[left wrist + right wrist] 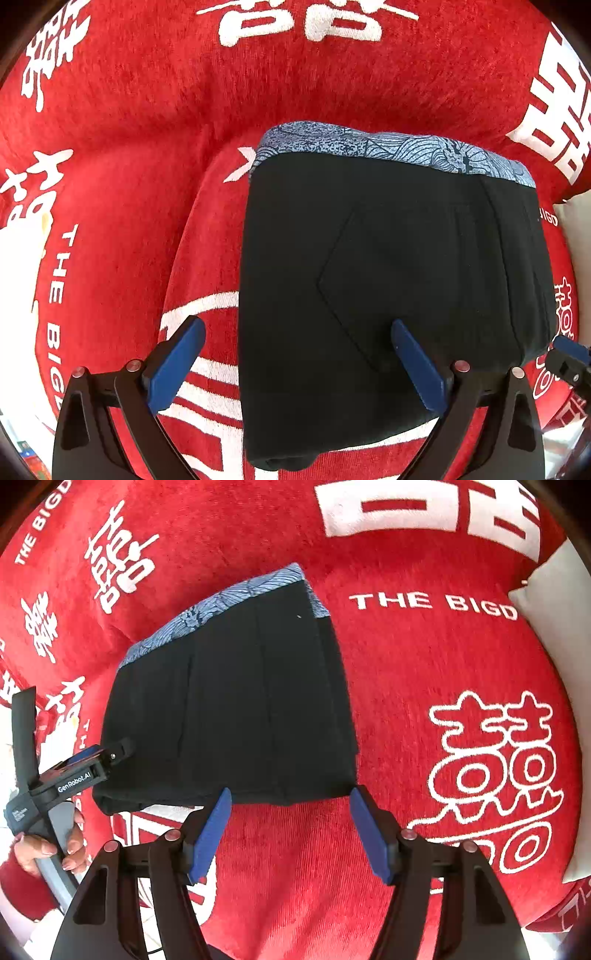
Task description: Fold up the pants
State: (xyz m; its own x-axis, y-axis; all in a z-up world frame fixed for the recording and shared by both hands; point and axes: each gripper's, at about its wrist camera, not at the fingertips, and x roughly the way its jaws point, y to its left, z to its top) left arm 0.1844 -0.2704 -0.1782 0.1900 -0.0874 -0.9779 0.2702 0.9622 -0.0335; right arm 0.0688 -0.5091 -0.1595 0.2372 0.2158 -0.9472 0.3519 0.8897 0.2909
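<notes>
Already the black pants [388,288] lie folded on the red blanket [129,155], ahead of the left gripper [295,365] and right gripper [291,830], both spread wide, gripping nothing.

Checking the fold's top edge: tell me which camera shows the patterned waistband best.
Left wrist view: the waistband runs nearly edge to edge along the far side of the folded pants, its print sharp. The right wrist view shows the waistband slanted and narrower, wrapping one corner.
</notes>
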